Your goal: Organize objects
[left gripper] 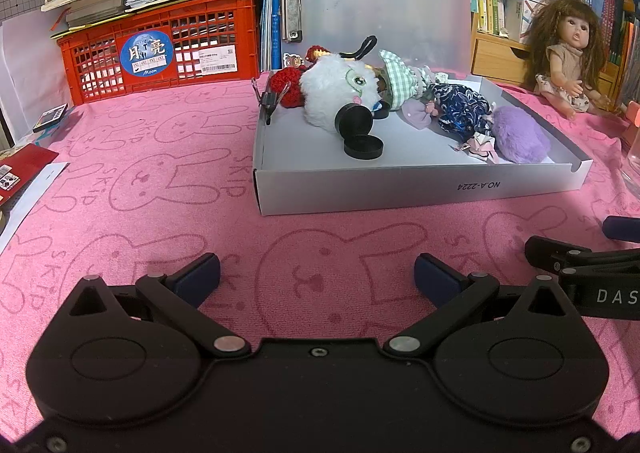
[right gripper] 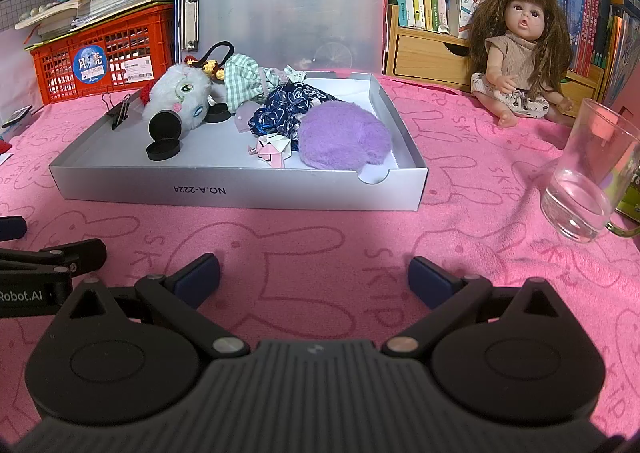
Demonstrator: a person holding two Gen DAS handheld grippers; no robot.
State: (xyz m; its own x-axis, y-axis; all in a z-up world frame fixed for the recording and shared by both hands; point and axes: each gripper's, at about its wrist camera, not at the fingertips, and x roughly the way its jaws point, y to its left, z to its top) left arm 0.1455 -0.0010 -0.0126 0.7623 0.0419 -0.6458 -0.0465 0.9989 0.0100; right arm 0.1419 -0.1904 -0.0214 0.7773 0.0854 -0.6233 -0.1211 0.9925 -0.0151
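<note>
A grey cardboard tray [left gripper: 416, 185] [right gripper: 240, 189] sits on the pink cloth. In it lie a white plush toy [left gripper: 336, 91] [right gripper: 178, 95], black round lids [left gripper: 362, 147] [right gripper: 163, 149], a blue patterned doll dress [left gripper: 460, 105] [right gripper: 288, 105], a green checked cloth [right gripper: 244, 83], a purple fluffy pouch [left gripper: 520, 135] [right gripper: 342, 139] and a binder clip [right gripper: 118, 107]. My left gripper [left gripper: 318, 277] is open and empty, low over the cloth in front of the tray. My right gripper [right gripper: 314, 275] is open and empty beside it. A doll [left gripper: 572, 53] [right gripper: 516, 49] sits at the back right.
An empty glass mug [right gripper: 588, 177] stands on the cloth at the right. A red crate [left gripper: 160, 49] under stacked books is at the back left. A translucent clipboard [left gripper: 380, 5] leans behind the tray. Bookshelves and a wooden drawer [right gripper: 428, 53] line the back.
</note>
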